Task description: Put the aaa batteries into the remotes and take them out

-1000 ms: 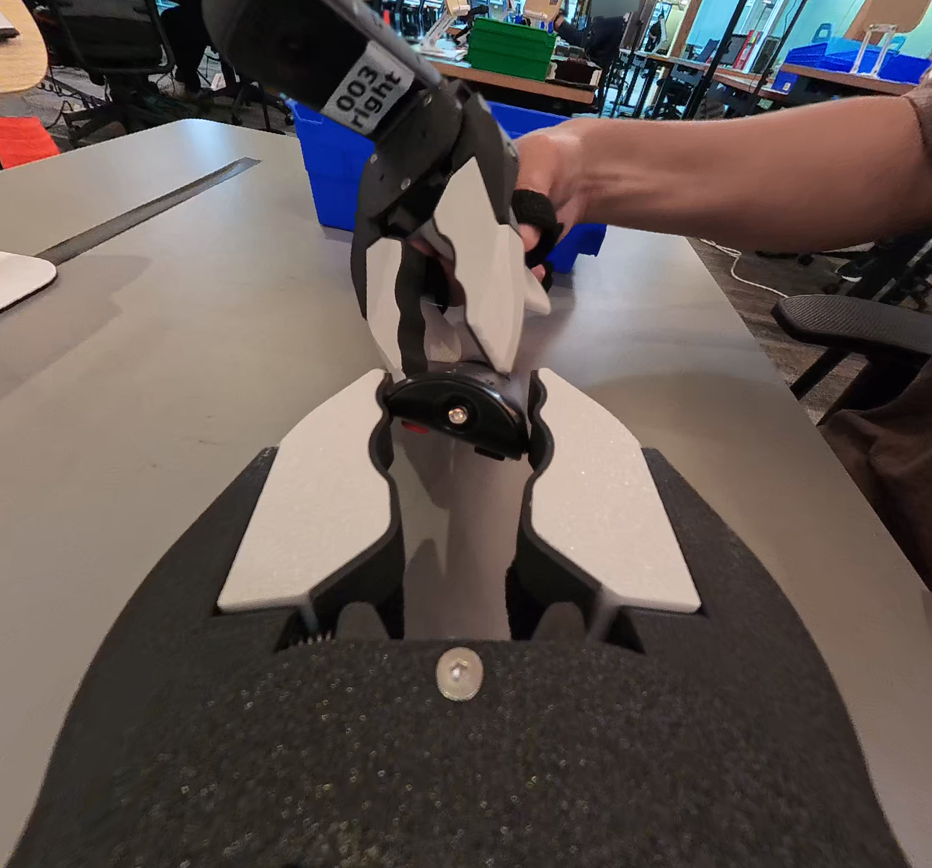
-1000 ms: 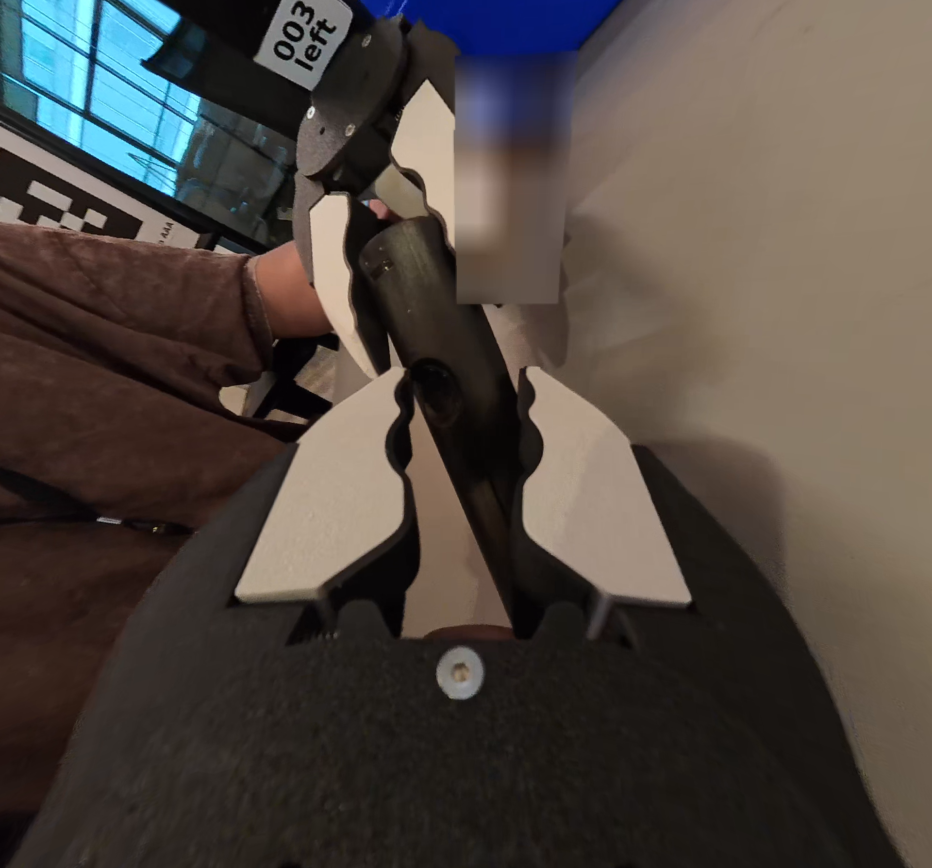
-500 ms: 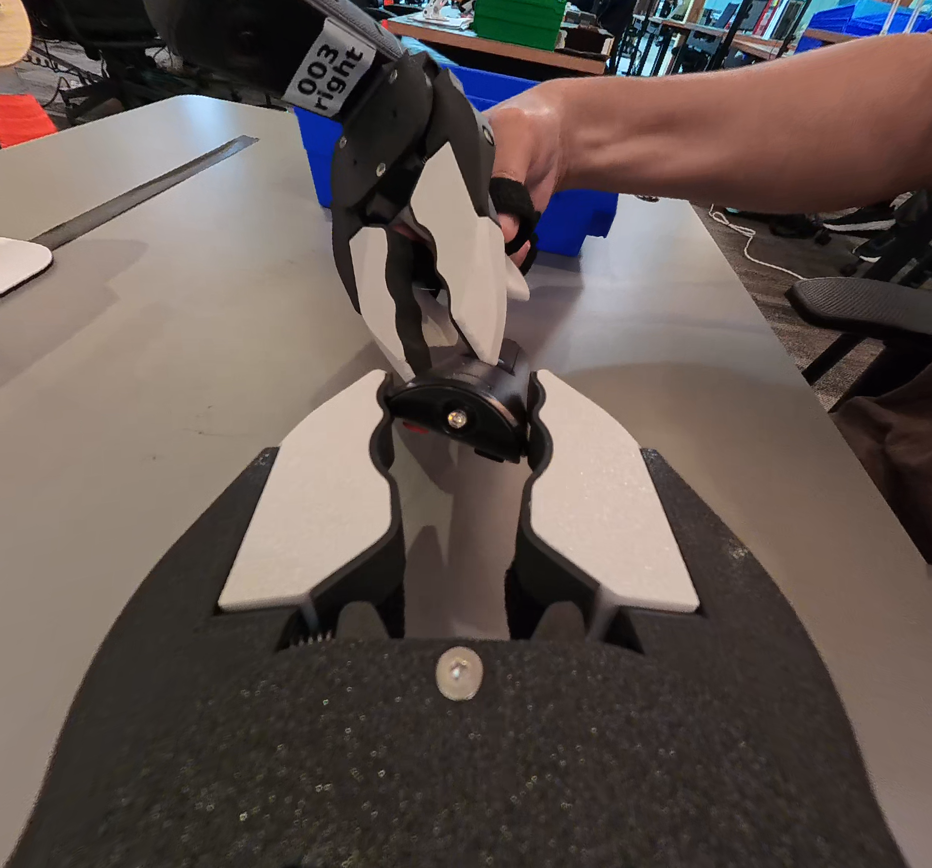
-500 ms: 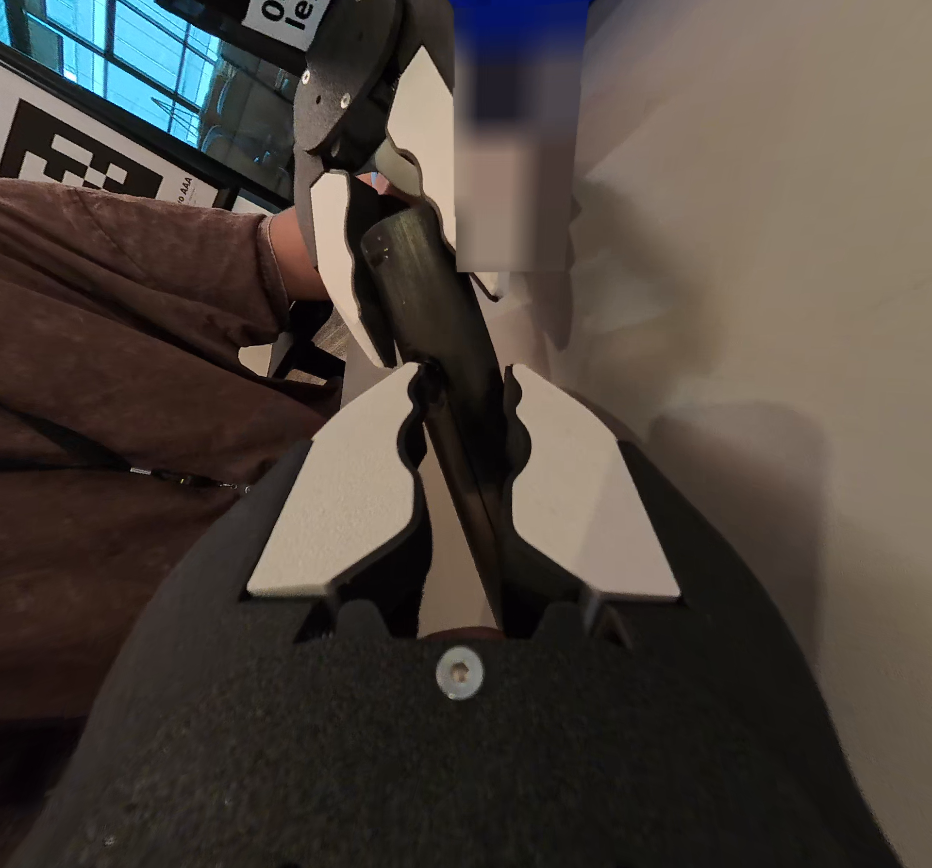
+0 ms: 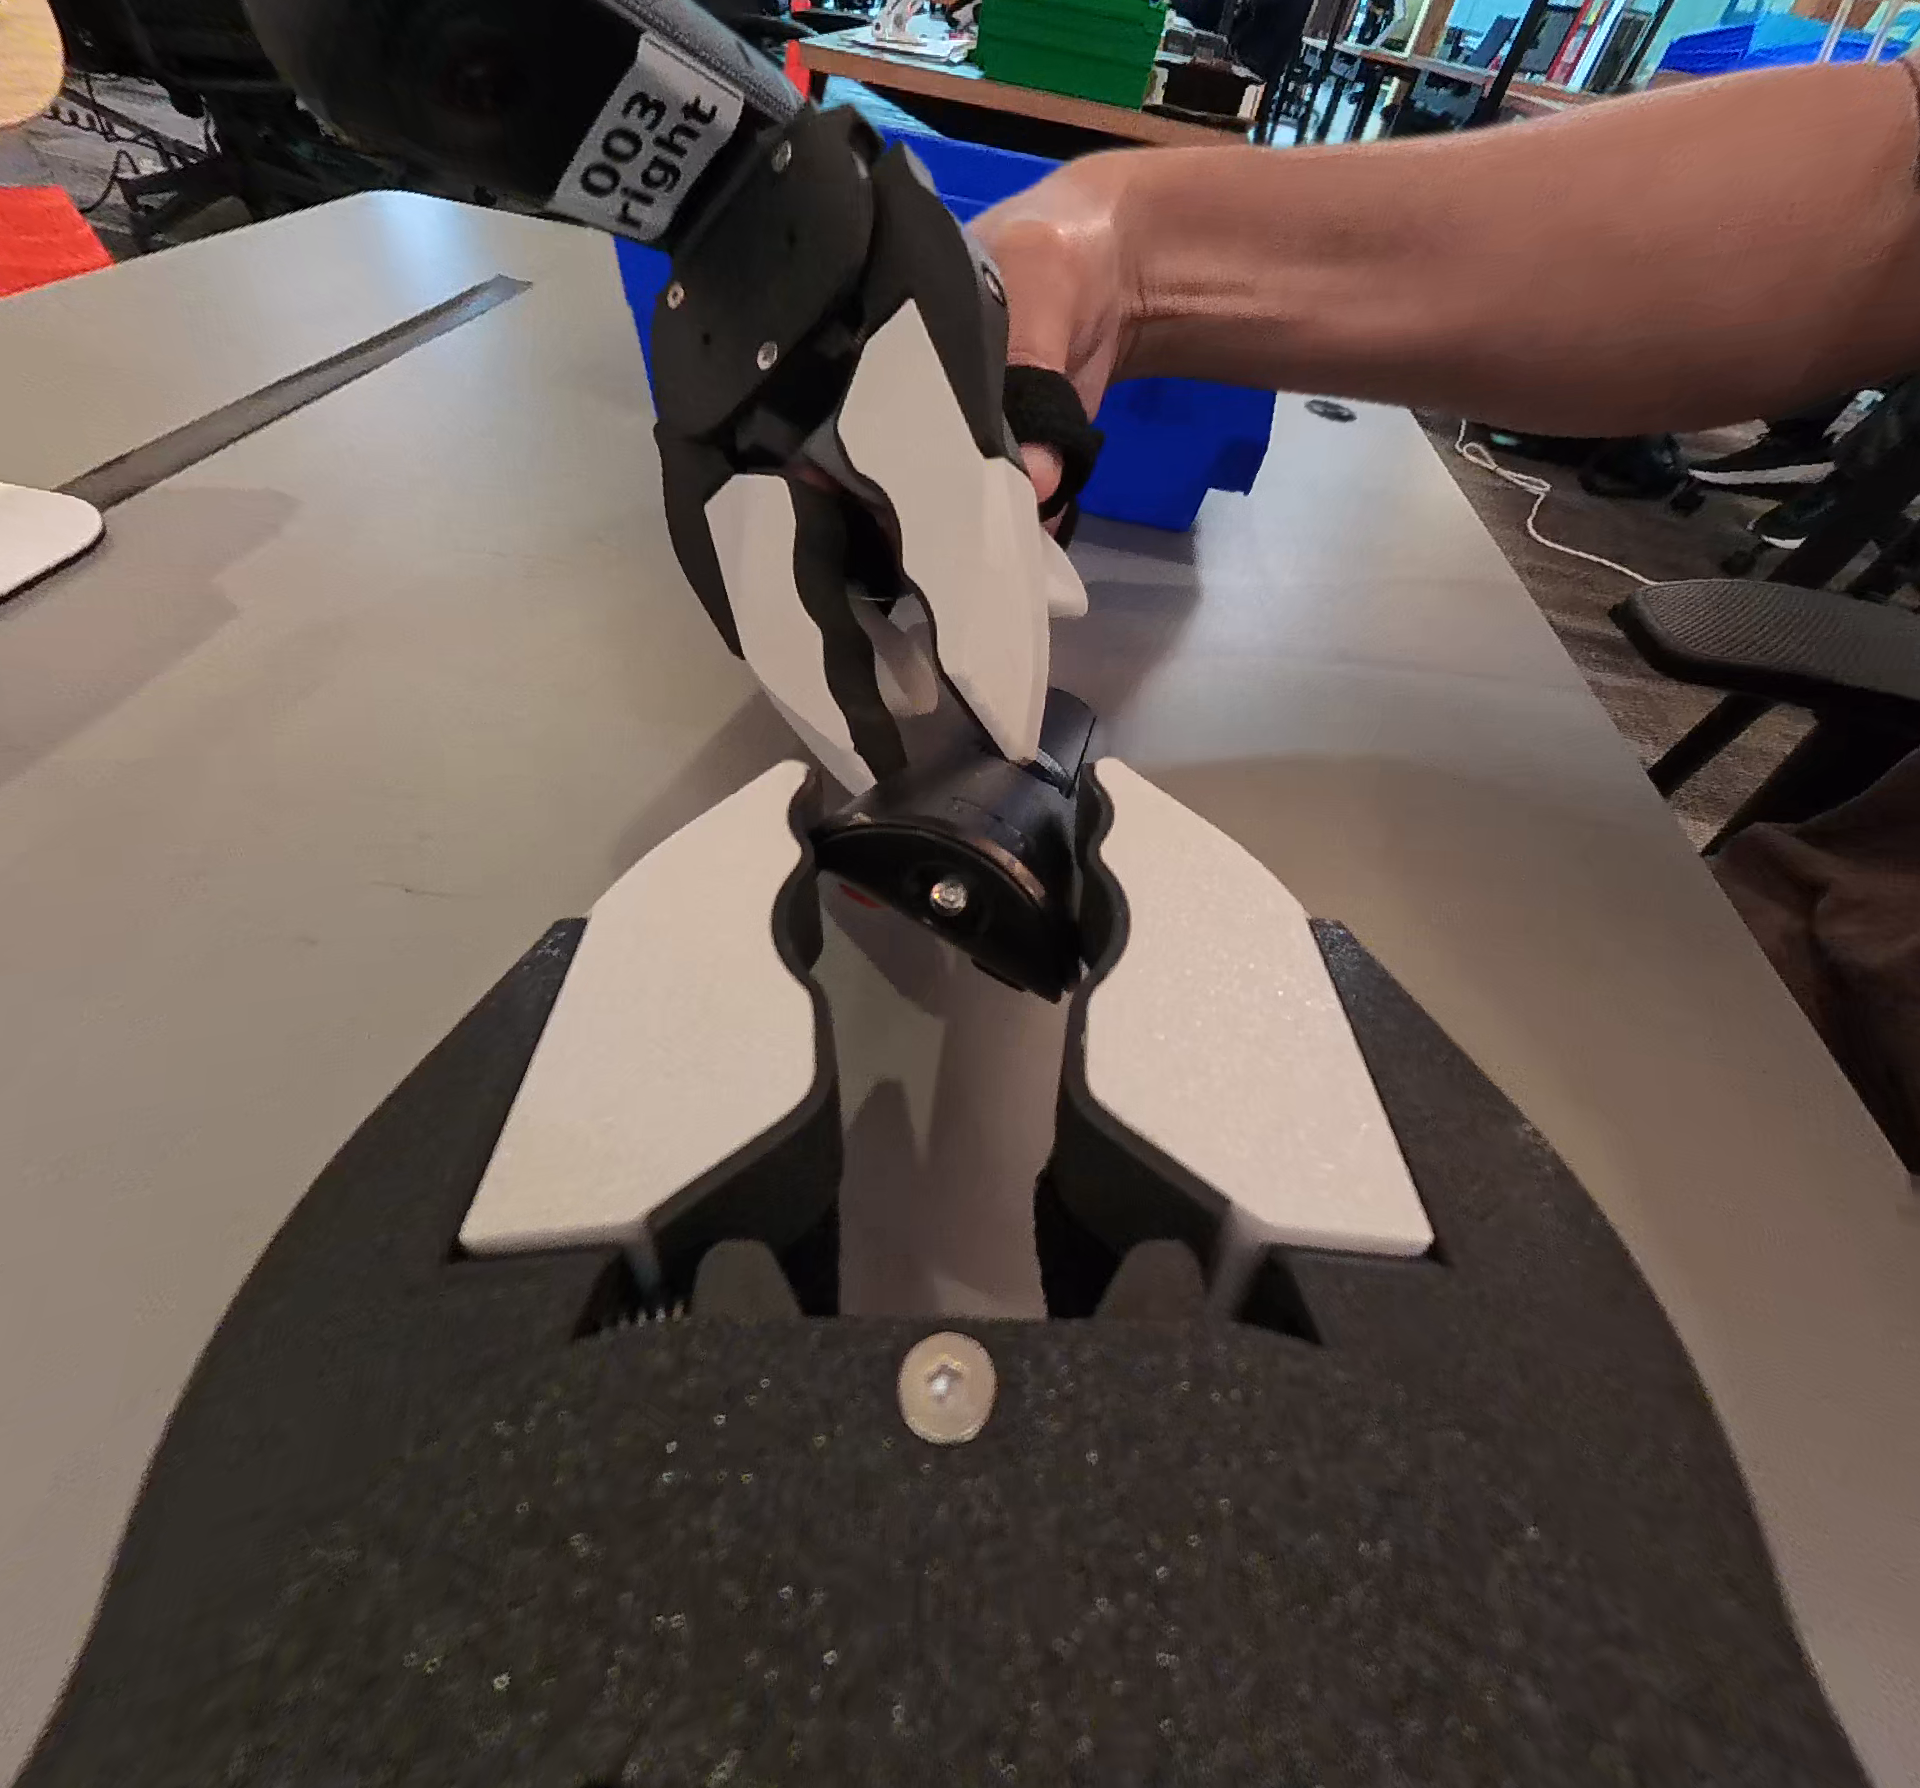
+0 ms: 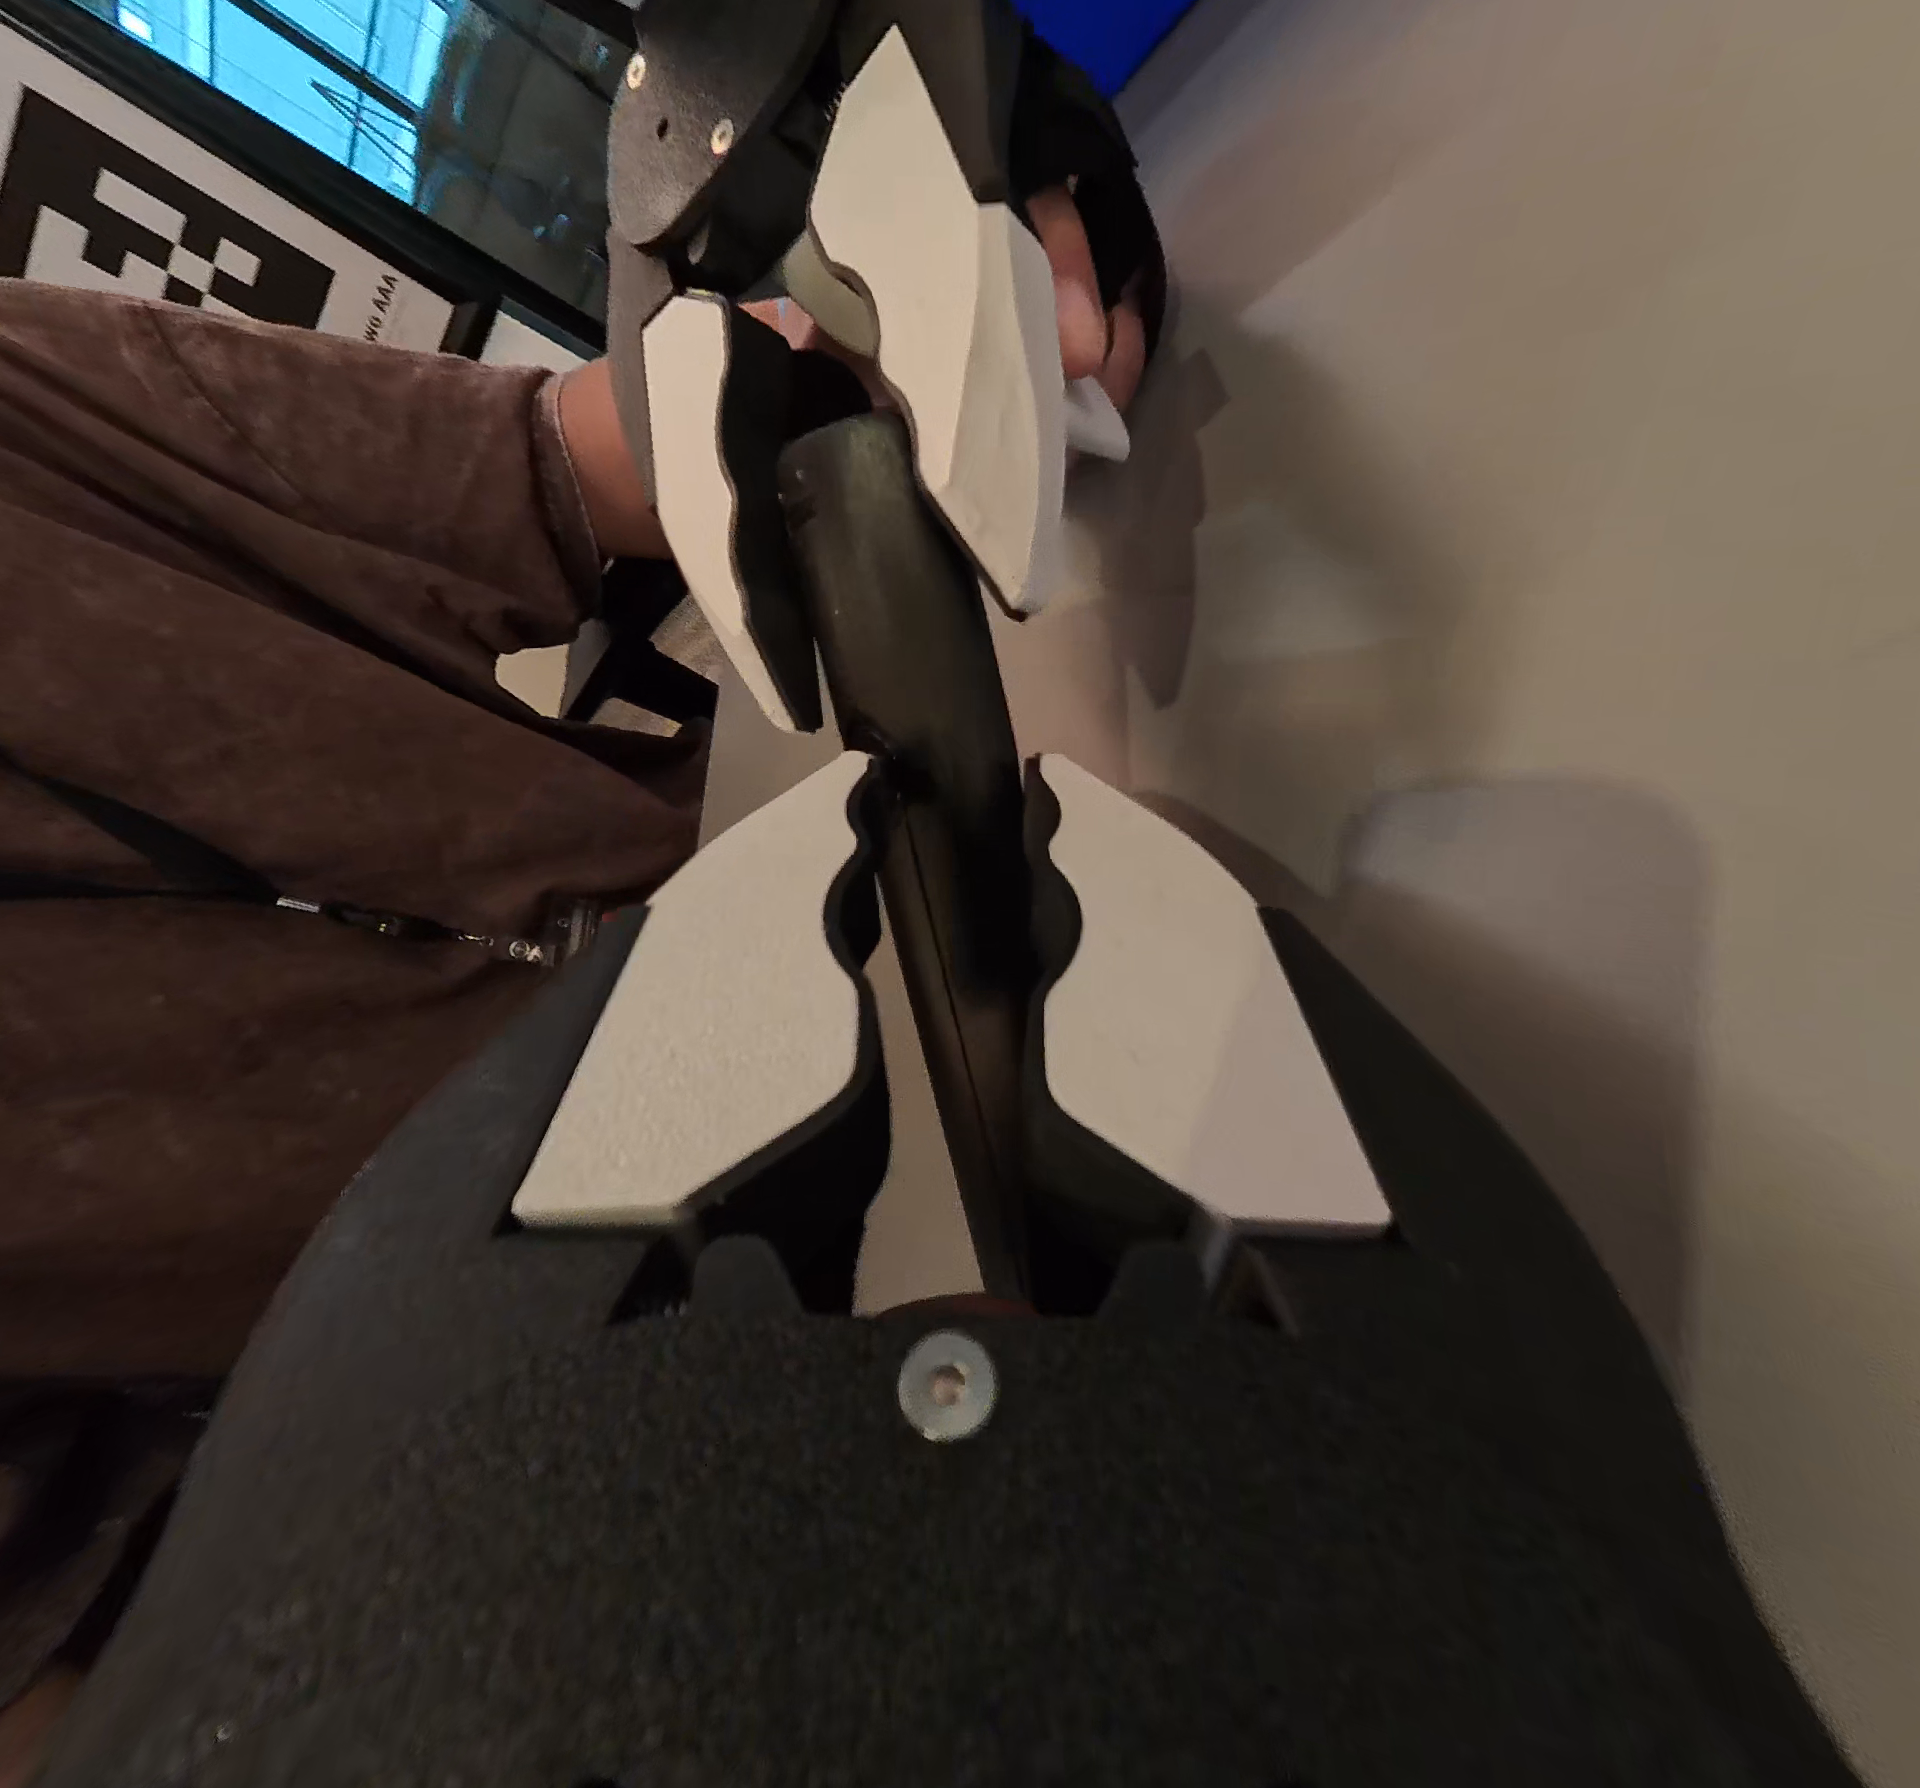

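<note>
A black remote [image 5: 935,865] is held above the grey table [image 5: 312,699] between both grippers. My left gripper [image 5: 951,803] is shut on its near end, which shows a small screw. My right gripper [image 5: 925,730] comes down from the upper left and is shut on the remote just beyond. In the right wrist view, my right gripper [image 6: 945,772] clamps the remote [image 6: 956,907] edge-on. There the left gripper [image 6: 904,658] grips the remote's far rounded end. No batteries are in view.
A blue bin [image 5: 1174,450] stands on the table behind the grippers. A bare forearm [image 5: 1455,284] reaches in from the right, and a brown sleeve [image 6: 260,595] fills the left of the right wrist view. A black chair [image 5: 1766,637] is off the table's right edge. Less than 4 cm separates the two grippers' tips.
The remote has rolled a little clockwise in the left gripper. The right gripper has shifted slightly along it. Both stay shut on the remote.
</note>
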Motion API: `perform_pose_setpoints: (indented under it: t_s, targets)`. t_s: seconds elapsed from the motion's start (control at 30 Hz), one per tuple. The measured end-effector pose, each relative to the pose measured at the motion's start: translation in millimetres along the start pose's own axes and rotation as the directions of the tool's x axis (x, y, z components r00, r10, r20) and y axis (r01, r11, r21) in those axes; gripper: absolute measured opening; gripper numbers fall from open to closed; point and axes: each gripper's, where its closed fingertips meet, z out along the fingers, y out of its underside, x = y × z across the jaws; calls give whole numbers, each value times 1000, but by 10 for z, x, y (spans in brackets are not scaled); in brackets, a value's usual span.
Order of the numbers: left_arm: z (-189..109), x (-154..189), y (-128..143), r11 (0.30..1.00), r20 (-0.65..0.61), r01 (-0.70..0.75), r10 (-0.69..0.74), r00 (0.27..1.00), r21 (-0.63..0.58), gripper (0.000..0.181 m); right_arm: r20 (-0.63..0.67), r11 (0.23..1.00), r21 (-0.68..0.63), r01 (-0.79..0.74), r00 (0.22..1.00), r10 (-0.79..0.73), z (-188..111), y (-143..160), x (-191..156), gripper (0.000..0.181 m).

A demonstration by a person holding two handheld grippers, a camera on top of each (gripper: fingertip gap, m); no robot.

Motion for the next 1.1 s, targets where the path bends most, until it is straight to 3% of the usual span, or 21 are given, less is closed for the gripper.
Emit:
perform_pose_setpoints:
  t_s: [0.23,0.37,0.53,0.7,0.87,0.97,1.03,1.1]
  targets:
    - [-54,-4,-84,998,3,4,-4,1000,69,47,148,995,67,-73,987,62,45,-71,-81,21]
    - [-92,-16,-157,992,9,20,-21,1000,127,66,241,987,123,-108,968,76,58,-165,-88,20]
    - [-233,87,-336,954,-133,123,-89,987,274,63,405,966,231,-115,914,12,-14,-277,-242,20]
    - [-309,156,-442,916,-228,189,-111,967,354,52,503,968,230,-102,864,-28,29,-284,-355,20]
    - [-324,104,-423,922,-162,151,-98,982,356,49,462,969,232,-87,886,-31,53,-327,-290,21]
    - [-330,61,-400,938,-96,78,-48,994,338,48,359,963,259,-68,933,-31,37,-359,-202,24]
    - [-329,30,-387,941,-85,86,-61,994,327,48,255,938,345,-41,965,-52,-75,-447,-166,38]
    - [-334,-30,-378,944,-47,80,-68,997,320,48,48,902,426,75,993,-105,-212,-490,-139,42]
